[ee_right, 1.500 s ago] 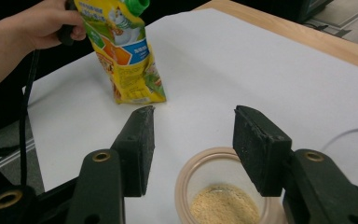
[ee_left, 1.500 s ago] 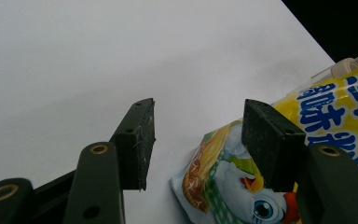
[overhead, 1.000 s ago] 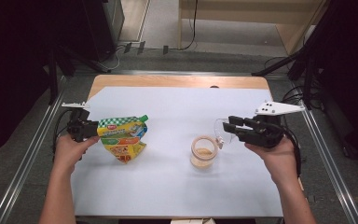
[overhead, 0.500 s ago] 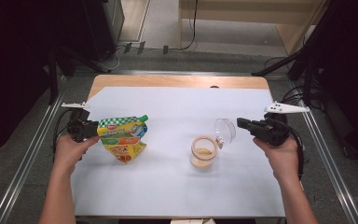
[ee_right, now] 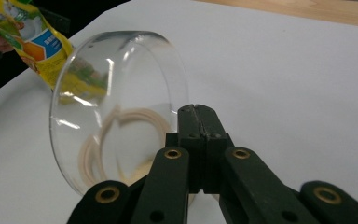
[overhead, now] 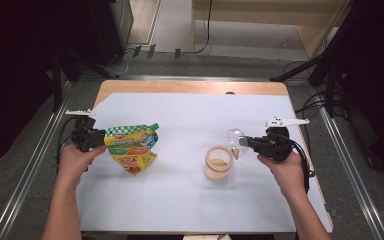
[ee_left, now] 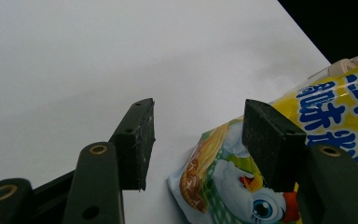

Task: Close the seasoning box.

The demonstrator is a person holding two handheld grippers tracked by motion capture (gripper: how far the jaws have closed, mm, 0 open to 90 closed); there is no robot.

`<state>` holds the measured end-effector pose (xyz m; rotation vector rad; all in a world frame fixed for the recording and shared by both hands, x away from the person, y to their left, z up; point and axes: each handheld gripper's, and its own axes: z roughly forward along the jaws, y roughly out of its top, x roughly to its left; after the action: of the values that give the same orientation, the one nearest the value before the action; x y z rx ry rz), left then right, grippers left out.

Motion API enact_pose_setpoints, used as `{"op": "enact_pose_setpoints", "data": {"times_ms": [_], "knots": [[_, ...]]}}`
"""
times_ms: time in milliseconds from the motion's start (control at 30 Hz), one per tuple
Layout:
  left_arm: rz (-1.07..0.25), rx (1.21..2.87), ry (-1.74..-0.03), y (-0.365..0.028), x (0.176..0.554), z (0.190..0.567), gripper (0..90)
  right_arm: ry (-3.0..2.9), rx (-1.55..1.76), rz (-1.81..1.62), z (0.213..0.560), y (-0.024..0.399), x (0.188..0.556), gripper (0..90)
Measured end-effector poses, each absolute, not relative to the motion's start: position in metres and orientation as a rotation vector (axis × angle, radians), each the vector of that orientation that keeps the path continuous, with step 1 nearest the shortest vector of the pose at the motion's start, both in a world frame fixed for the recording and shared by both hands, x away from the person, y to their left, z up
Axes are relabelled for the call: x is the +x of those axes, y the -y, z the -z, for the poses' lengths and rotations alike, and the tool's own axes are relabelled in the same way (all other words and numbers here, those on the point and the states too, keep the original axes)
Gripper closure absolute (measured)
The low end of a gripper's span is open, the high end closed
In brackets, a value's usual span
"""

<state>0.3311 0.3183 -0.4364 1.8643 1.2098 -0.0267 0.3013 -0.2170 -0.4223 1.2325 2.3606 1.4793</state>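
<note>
A colourful snack pouch point(overhead: 130, 147) lies on the white sheet at the left. My left gripper point(overhead: 100, 137) is at the pouch's left edge. In the left gripper view it point(ee_left: 198, 135) stands open: the pouch point(ee_left: 326, 107) lies against the right jaw, and white sheet shows between it and the left jaw. My right gripper point(overhead: 245, 142) is shut on the rim of a clear round lid point(overhead: 235, 139), held tilted just right of an open jar point(overhead: 218, 162) with beige contents. In the right gripper view the jaws point(ee_right: 198, 112) meet at the edge of the lid point(ee_right: 116, 107).
The white sheet point(overhead: 190, 200) covers most of a wooden table point(overhead: 190, 86). Metal rails point(overhead: 25, 175) run along both sides of the table. Cables and dark stands are on the floor behind it.
My right gripper has sunk a little toward the table with the lid still in it. The left hand, the pouch and the jar have not moved.
</note>
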Motion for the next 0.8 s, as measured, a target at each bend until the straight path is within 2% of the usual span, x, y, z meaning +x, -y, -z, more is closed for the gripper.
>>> {"op": "enact_pose_setpoints", "data": {"times_ms": [233, 400, 800], "knots": [[0.032, 1.866, -1.215, -0.318, 0.332, 0.438, 44.1, -2.387, 1.176, -1.464, 0.422, 0.206, 0.297, 90.0], [0.025, 1.862, -1.212, -0.318, 0.332, 0.437, 44.0, -2.398, 1.151, -1.441, 0.423, 0.2, 0.296, 83.1], [0.026, 1.87, -1.217, -0.318, 0.333, 0.439, 43.3, -2.291, 1.244, -1.527, 0.436, 0.229, 0.311, 43.6]]}}
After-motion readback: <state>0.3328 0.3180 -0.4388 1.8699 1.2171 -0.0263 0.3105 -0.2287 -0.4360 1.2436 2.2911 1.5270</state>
